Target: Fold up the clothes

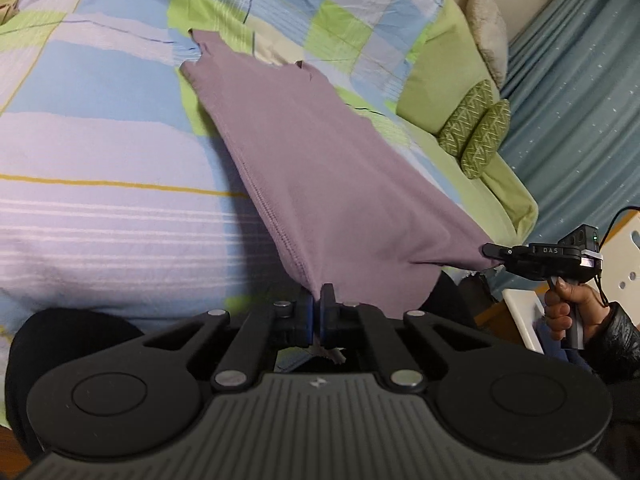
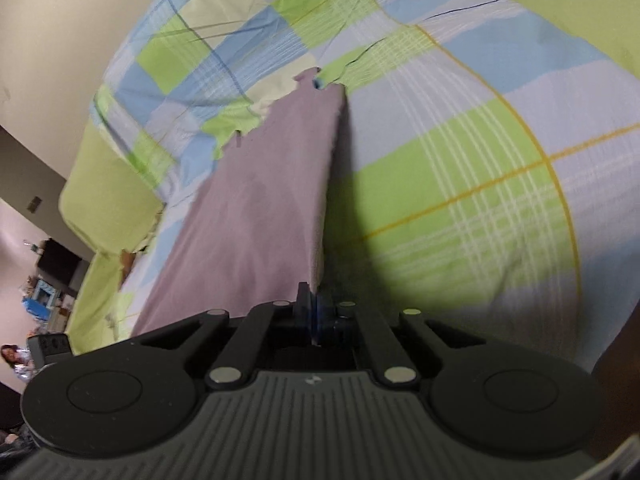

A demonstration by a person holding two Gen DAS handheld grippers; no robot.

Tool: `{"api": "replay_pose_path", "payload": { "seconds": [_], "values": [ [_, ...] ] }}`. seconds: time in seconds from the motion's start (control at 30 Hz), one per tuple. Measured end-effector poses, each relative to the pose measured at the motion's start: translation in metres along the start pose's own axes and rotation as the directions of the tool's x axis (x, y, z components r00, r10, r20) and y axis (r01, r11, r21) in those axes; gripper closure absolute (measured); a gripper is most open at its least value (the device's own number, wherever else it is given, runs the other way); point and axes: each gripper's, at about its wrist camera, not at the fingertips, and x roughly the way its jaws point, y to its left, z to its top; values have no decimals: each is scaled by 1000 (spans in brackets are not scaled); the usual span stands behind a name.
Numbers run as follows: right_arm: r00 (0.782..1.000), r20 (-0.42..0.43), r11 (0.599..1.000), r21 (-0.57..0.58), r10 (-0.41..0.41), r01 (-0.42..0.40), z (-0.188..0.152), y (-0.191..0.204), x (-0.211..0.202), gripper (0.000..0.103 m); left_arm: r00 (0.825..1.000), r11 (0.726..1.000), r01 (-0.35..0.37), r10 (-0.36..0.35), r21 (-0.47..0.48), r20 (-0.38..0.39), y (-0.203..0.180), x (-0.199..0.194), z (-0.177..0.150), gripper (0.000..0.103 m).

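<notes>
A mauve sleeveless top point(image 1: 312, 168) is stretched out over the checked bedspread point(image 1: 100, 140), its strap end lying far on the bed and its hem end lifted. My left gripper point(image 1: 320, 304) is shut on one hem corner. My right gripper point(image 2: 314, 304) is shut on the other hem corner of the top point(image 2: 264, 208). In the left wrist view the right gripper point(image 1: 490, 250) shows at the right, held by a hand, with the cloth pulled taut between the two.
Green pillows point(image 1: 444, 76) and two patterned rolls point(image 1: 476, 132) lie at the bed's right end, beside a blue curtain point(image 1: 580, 100). A white stool point(image 1: 624, 256) stands at the right. The bedspread point(image 2: 460, 160) fills the right wrist view; a room corner with clutter point(image 2: 40, 292) lies left.
</notes>
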Motion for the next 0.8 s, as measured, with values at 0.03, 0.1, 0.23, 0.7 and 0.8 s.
{"api": "replay_pose_path", "payload": {
  "seconds": [0.03, 0.1, 0.23, 0.7, 0.8],
  "values": [
    [1000, 2, 1000, 8, 5, -5, -2, 0, -4, 101, 1000, 1000, -2, 2, -7, -4, 3, 0, -1, 103],
    [1000, 3, 999, 32, 4, -4, -7, -5, -5, 101, 1000, 1000, -5, 5, -14, -14, 5, -2, -3, 103],
    [1000, 9, 998, 54, 30, -30, -8, -4, -11, 101, 1000, 1000, 2, -2, -7, -6, -5, -25, -9, 103],
    [999, -31, 991, 129, 21, -17, -38, -16, -17, 101, 998, 998, -18, 14, -66, -60, 11, -25, -24, 103],
    [999, -39, 987, 160, 36, -29, -41, -20, -11, 101, 999, 997, -5, 2, -78, -40, 10, -31, -20, 103]
  ]
}}
